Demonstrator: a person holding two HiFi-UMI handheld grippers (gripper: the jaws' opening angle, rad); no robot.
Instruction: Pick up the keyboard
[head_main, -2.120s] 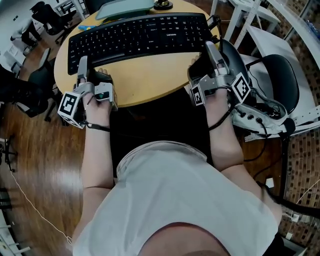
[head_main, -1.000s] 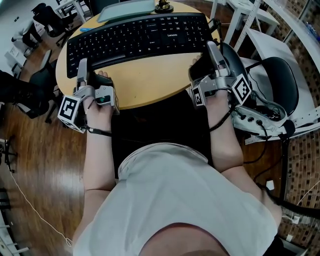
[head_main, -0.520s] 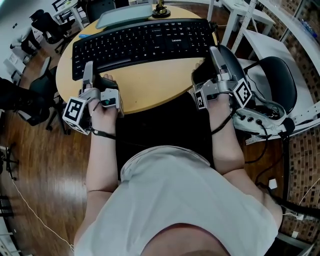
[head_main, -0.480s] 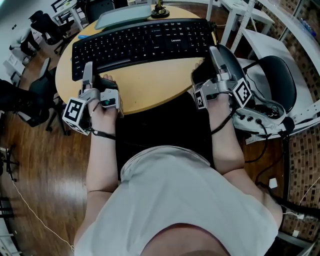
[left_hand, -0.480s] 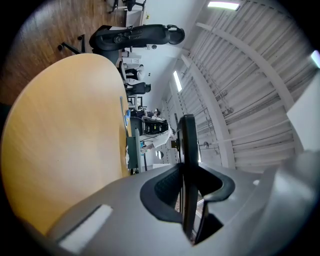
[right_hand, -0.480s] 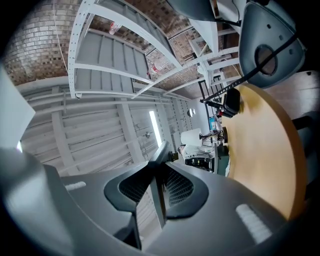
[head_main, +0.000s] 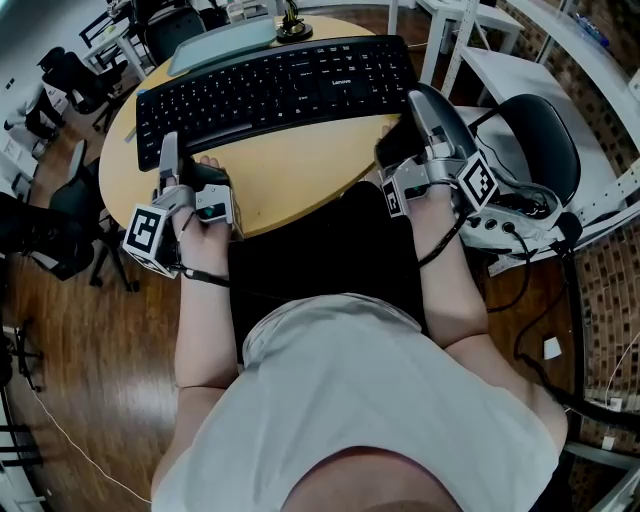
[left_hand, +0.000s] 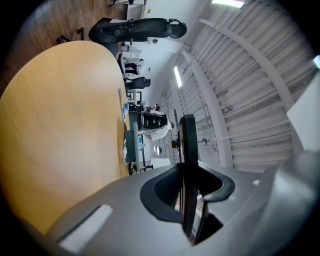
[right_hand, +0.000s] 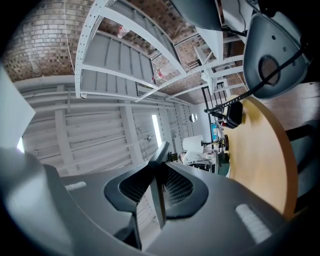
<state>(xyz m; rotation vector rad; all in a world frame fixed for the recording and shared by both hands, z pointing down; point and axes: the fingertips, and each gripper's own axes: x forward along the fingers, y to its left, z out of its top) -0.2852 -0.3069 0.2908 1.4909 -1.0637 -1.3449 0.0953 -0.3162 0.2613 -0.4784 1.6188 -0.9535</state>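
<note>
A black keyboard (head_main: 270, 85) lies across the far half of the round wooden table (head_main: 300, 160). My left gripper (head_main: 167, 140) rests at the table's near left edge, its tip at the keyboard's front left corner. Whether it touches the keyboard is unclear, and so is how its jaws stand. My right gripper (head_main: 415, 100) sits at the table's near right edge, beside the keyboard's right end, jaws together and empty. Both gripper views are rolled sideways and tilted up. They show the tabletop (left_hand: 65, 125) (right_hand: 260, 150) and the ceiling, but no keyboard.
A grey flat tray (head_main: 220, 40) and a small dark stand (head_main: 292, 25) sit behind the keyboard. A black office chair (head_main: 545, 150), a white frame (head_main: 480, 40) and a cabled device (head_main: 510, 225) crowd the right. More chairs (head_main: 70, 80) stand at far left.
Both hands keep their places at the table's near edge. Only the head view has shifted a little. The keyboard lies where it was.
</note>
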